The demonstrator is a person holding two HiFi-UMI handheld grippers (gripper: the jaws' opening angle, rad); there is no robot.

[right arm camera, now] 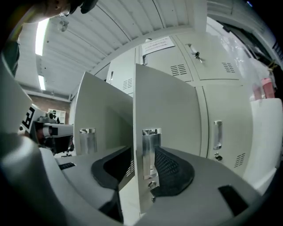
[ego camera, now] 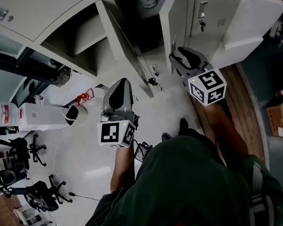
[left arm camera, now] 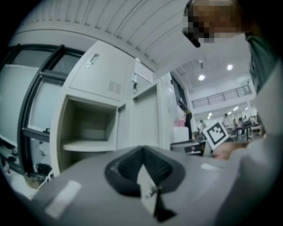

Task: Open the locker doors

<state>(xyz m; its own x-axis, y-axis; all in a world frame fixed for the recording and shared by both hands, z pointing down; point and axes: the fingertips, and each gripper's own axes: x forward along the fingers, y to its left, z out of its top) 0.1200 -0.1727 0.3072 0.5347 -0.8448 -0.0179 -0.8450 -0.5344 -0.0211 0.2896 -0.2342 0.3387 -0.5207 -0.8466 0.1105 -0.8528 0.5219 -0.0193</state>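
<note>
Okay, the lockers (ego camera: 69, 15) are running across the top of the head view, with two doors already standing out. The right gripper (right arm camera: 145, 153) is sitting spread wide, straddling the free edge of the nearer open door (right arm camera: 170, 101) at the centre of its frame. Its pads are not pressing, and the chrome handle (right arm camera: 151, 148) and lock (right arm camera: 152, 182) are lying between the jaws. The left gripper (left arm camera: 142, 152) is looking nearly closed, seemingly pinching a thin pale door edge (left arm camera: 148, 187) with a lock on it, low centre of its frame. Contact there is hard to confirm.

I'm judging the doors as thin painted sheet steel: light, swinging freely on hinges, flexing a little at the free edge, paint slipping under the pads. I'm reckoning the best hold is the free edge at handle height, or the handle itself, farthest from the hinge. Closed doors (right arm camera: 223, 110) are waiting at the right of the right gripper view, each carrying its own pull.
</note>
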